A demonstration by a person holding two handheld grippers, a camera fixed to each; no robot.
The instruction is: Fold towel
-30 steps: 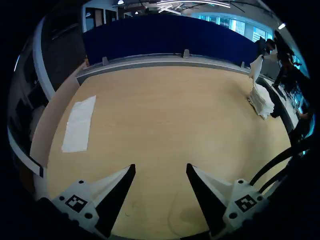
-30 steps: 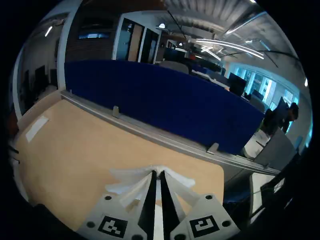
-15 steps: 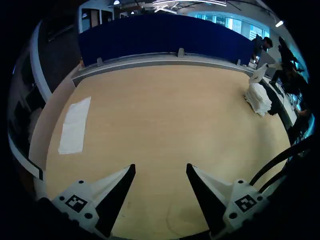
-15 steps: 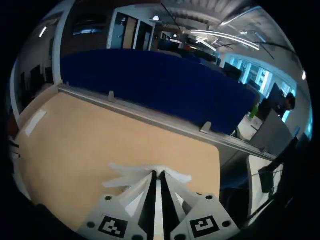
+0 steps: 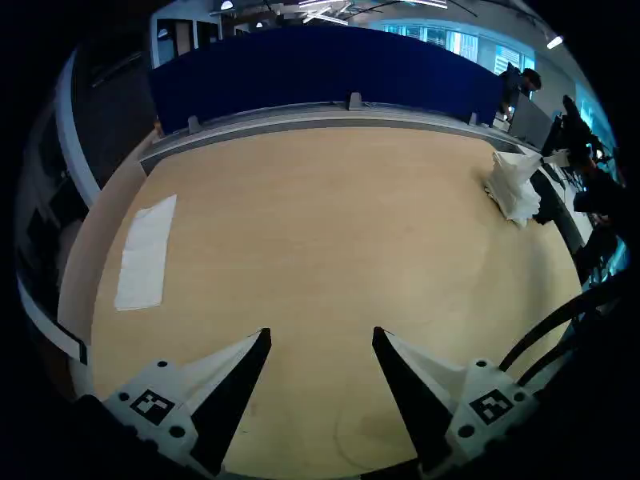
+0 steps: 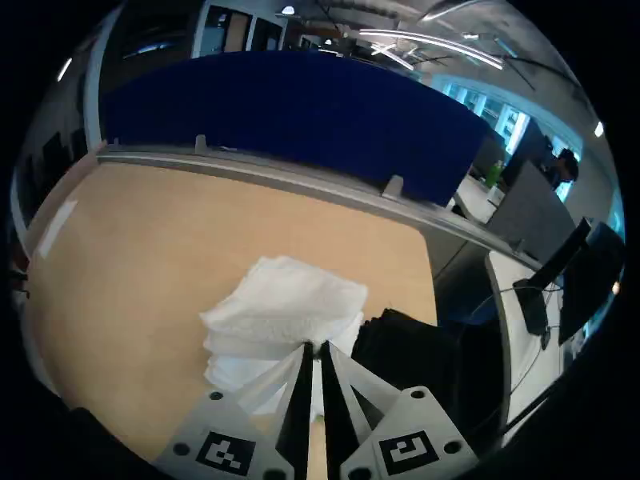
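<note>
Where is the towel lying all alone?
Find the big wooden table in front of the blue divider wall. Near its left edge in the left gripper view lies one white towel, flat, a long thin strip. The other towels sit far across the table, heaped in a thick stack.

1 flat towel (image 5: 146,252), 1 towel stack (image 6: 280,312), 2 claws (image 5: 320,340) (image 6: 315,350), 1 tbl (image 5: 336,208).

Left gripper (image 5: 321,330) sits low in the frame, level, with its fingers spread wide apart. Right gripper (image 6: 316,346), bottom centre, is pinched tight on a bit of towel (image 6: 280,308).
</note>
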